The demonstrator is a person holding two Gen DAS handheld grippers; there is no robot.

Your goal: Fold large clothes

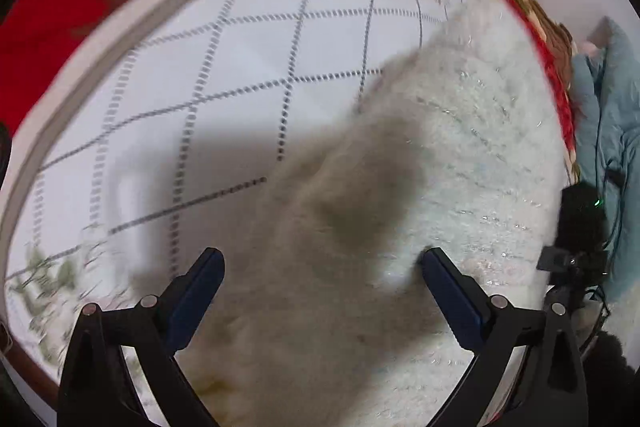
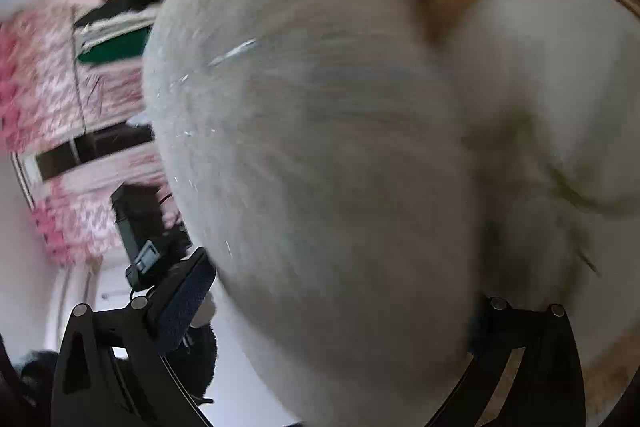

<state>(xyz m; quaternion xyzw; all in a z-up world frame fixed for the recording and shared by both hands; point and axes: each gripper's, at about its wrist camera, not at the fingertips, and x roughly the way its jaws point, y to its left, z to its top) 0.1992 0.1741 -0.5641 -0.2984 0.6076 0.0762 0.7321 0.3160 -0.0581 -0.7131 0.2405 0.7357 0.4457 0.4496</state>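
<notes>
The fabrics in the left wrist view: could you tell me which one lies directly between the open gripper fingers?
The fluffy white garment does, with glinting threads; the white quilted sheet with its dotted grid lies beyond it, and the red floral blanket only borders the far edge.

A fluffy white garment (image 1: 460, 155) is covering the near and right part of the bed, bulging up between the left tool (image 1: 322, 269) fingers. Far and left, the flat quilted sheet (image 1: 240, 59) is lying bare. In the right view, the garment (image 2: 320, 147) is filling nearly everything ahead, leaving room only at left.
</notes>
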